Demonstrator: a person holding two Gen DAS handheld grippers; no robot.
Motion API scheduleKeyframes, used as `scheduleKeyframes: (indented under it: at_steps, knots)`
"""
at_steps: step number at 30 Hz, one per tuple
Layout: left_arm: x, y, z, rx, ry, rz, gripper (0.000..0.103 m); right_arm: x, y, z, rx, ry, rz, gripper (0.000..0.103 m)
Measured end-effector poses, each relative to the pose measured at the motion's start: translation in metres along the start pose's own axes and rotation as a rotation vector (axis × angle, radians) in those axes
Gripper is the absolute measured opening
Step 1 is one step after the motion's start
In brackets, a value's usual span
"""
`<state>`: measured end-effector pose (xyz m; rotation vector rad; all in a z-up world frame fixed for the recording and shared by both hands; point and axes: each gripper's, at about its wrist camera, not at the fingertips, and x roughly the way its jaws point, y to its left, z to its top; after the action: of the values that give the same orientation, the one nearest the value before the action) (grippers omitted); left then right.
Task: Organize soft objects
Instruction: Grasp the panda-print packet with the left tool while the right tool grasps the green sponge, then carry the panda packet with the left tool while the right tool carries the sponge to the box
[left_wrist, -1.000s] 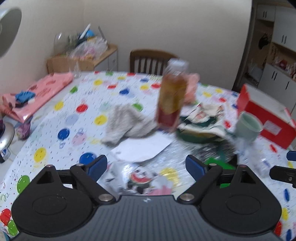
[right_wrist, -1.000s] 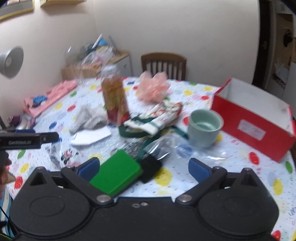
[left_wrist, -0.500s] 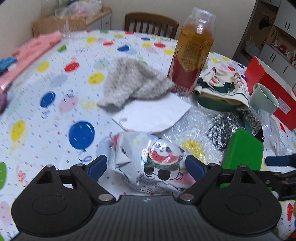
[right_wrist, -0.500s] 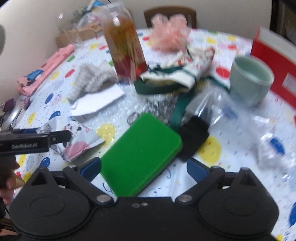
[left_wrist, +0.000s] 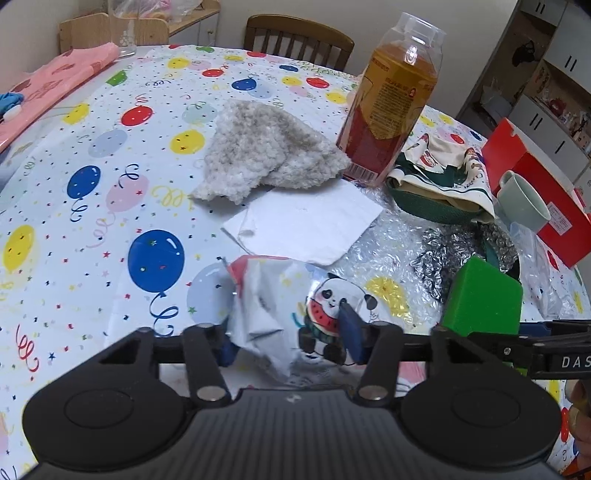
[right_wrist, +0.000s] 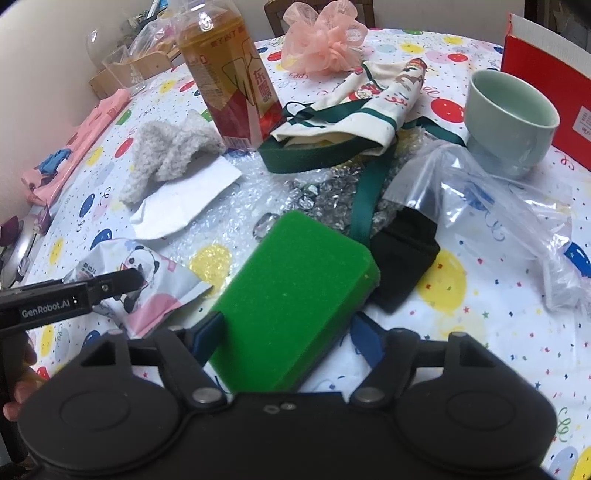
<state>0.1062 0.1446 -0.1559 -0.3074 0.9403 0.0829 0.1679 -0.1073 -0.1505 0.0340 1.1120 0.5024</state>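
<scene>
Half a second ago both tongs stood open; now the left tongs (left_wrist: 286, 341) have closed on the crumpled panda packet (left_wrist: 295, 295) at the near edge of the bench (left_wrist: 92, 184). The right tongs (right_wrist: 286, 338) now pinch the green sponge (right_wrist: 295, 295), its far end raised. I judge both soft things are ready to lift and sort.

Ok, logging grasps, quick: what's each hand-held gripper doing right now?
Left hand-held gripper: closed on the panda packet.
Right hand-held gripper: closed on the green sponge.
</scene>
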Motion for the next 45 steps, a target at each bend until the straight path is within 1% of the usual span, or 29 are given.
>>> scheduleKeyframes:
  at_steps: [3, 6, 13, 15, 18, 24, 27, 30, 36, 40, 42, 45]
  knots:
    - [-0.004, 0.003, -0.001, -0.006, -0.004, 0.0, 0.035, -0.005, 0.0, 0.001, -0.002, -0.017, -0.007, 0.064]
    - [-0.007, 0.004, -0.003, -0.01, -0.011, 0.001, 0.029, -0.01, 0.001, 0.001, -0.01, -0.037, -0.012, 0.057]
    - [-0.021, -0.002, -0.006, 0.03, -0.058, 0.011, 0.026, -0.028, 0.008, 0.0, -0.068, -0.103, -0.029, 0.042]
    - [-0.026, -0.004, -0.005, 0.035, -0.073, 0.011, 0.025, -0.034, 0.007, -0.001, -0.074, -0.12, -0.031, 0.04]
    - [-0.036, -0.005, -0.004, 0.043, -0.094, -0.008, 0.025, -0.043, 0.004, -0.001, -0.073, -0.144, -0.031, 0.038]
    - [-0.054, -0.012, 0.001, 0.056, -0.117, -0.045, 0.025, -0.069, -0.005, -0.001, -0.063, -0.193, -0.029, 0.037]
    - [-0.063, -0.021, 0.009, 0.077, -0.13, -0.056, 0.025, -0.087, -0.01, 0.0, -0.054, -0.221, -0.039, 0.037]
    - [-0.071, -0.031, 0.02, 0.087, -0.149, -0.092, 0.025, -0.106, -0.018, 0.005, -0.04, -0.259, -0.052, 0.037]
    - [-0.086, -0.062, 0.042, 0.137, -0.22, -0.173, 0.025, -0.147, -0.039, 0.018, -0.01, -0.342, -0.092, 0.037]
    - [-0.09, -0.087, 0.059, 0.175, -0.247, -0.215, 0.025, -0.168, -0.058, 0.026, -0.008, -0.387, -0.135, 0.037]
    - [-0.09, -0.101, 0.068, 0.193, -0.258, -0.226, 0.025, -0.177, -0.07, 0.03, -0.004, -0.406, -0.158, 0.037]
    - [-0.086, -0.124, 0.079, 0.223, -0.271, -0.223, 0.025, -0.188, -0.093, 0.037, 0.014, -0.429, -0.184, 0.037]
